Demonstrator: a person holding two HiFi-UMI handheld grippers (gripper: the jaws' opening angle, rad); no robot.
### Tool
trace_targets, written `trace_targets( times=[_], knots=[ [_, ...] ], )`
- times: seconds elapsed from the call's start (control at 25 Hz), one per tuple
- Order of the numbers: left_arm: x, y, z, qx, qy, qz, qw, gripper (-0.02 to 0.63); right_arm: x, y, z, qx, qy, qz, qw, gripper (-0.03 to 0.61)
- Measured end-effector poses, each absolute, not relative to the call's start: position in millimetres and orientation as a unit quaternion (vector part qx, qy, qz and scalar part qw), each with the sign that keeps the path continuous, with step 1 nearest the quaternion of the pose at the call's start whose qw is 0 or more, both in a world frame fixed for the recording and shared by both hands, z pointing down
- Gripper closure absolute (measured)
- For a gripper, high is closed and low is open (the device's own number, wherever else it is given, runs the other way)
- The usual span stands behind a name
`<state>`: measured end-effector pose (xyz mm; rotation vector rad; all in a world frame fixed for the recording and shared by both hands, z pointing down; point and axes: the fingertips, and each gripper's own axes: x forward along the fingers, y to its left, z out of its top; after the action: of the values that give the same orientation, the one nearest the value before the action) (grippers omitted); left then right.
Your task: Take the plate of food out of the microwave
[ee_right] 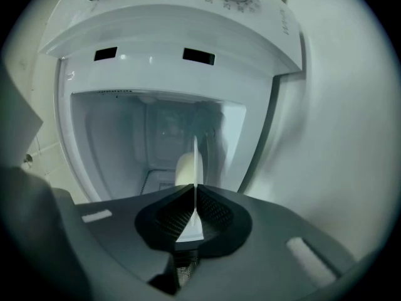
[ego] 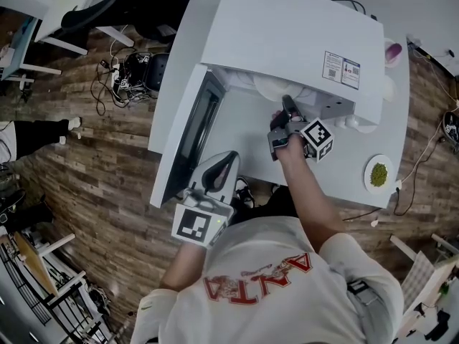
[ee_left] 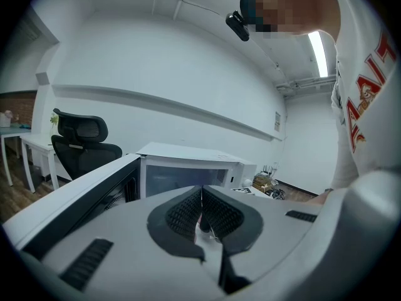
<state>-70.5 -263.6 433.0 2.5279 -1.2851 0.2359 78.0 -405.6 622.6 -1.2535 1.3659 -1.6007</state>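
Right gripper view: the right gripper [ee_right: 195, 196] is clamped on the thin rim of the plate [ee_right: 195, 157], which sits inside the microwave [ee_right: 169, 36]. It looks stiff, glazed, probably slippery and breakable, so the rim pinch must keep it level. Left gripper [ee_left: 202, 209] — jaws together, empty — waits beside the door [ee_left: 81, 193].

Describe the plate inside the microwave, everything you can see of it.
The plate is white and thin-rimmed. The right tool is shut on its near rim, and the right gripper view shows it edge-on. In the head view it lies inside the open microwave, mostly hidden under the top. What is on it can't be made out.
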Motion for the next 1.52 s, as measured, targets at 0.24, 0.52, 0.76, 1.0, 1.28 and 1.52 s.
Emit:
trace_targets(
  times=[0.24,0.52,0.76,1.0,1.28,1.52],
  knots=[
    [-69.3,-254.8,429.0,0.886,-0.433,0.082,0.144,0.603,76.2,-388.9,605.2,-0.468,0.536,-0.608,0.352,0.565],
    [-63.9,-240.0,422.8,0.9,-0.407,0.085,0.132,0.603,76.0,-360.1,586.0,-0.456,0.549,-0.601,0.359,0.566],
    [-57.8,-224.4,416.5,0.914,-0.379,0.08,0.12,0.603,70.4,-311.3,581.0,-0.444,0.556,-0.607,0.353,0.565],
    [-42.2,-206.7,417.1,0.929,-0.34,0.081,0.117,0.602,71.6,-248.0,590.3,-0.446,0.549,-0.613,0.352,0.565],
    [-9.3,-189.4,421.7,0.948,-0.286,0.082,0.115,0.603,114.5,-181.6,611.1,-0.494,0.521,-0.586,0.375,0.561],
    [22.6,-178.7,419.1,0.959,-0.247,0.082,0.112,0.603,176.8,-146.5,619.3,-0.539,0.49,-0.558,0.399,0.561]
  ],
)
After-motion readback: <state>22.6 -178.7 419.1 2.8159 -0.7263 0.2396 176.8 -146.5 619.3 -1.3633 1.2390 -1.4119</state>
